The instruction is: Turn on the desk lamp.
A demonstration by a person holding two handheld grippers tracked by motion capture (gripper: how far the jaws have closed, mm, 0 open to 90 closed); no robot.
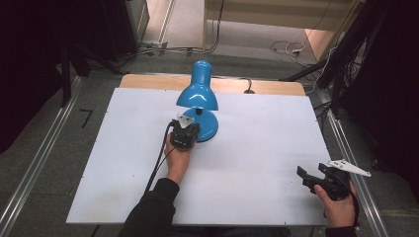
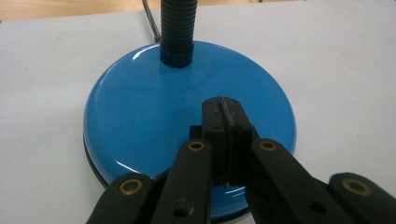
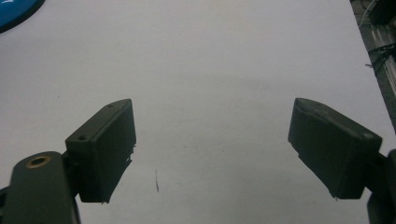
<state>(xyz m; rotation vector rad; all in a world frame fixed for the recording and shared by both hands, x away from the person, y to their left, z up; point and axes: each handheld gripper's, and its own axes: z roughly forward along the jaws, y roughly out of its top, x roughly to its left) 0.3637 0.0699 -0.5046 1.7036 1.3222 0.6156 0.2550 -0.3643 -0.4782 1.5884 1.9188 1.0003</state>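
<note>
a: we see the blue lamp [image 1: 198, 96] at the white board's [image 1: 123, 163] far middle. left gripper [image 2: 223, 114] jaws pressed together over its round base [image 2: 140, 107], gripping nothing
b: right gripper [image 3: 210, 140] wide apart, empty, above the board's near right corner

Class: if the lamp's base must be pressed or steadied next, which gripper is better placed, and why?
Probably the left gripper: shut, directly over the lamp base. The right gripper sits open near the table's far right edge.

Lamp shade [image 1: 198, 92] hides the neck and part of the base [image 1: 210, 126]. Left gripper [image 1: 185, 134] covers the base's near rim; contact unclear.
</note>
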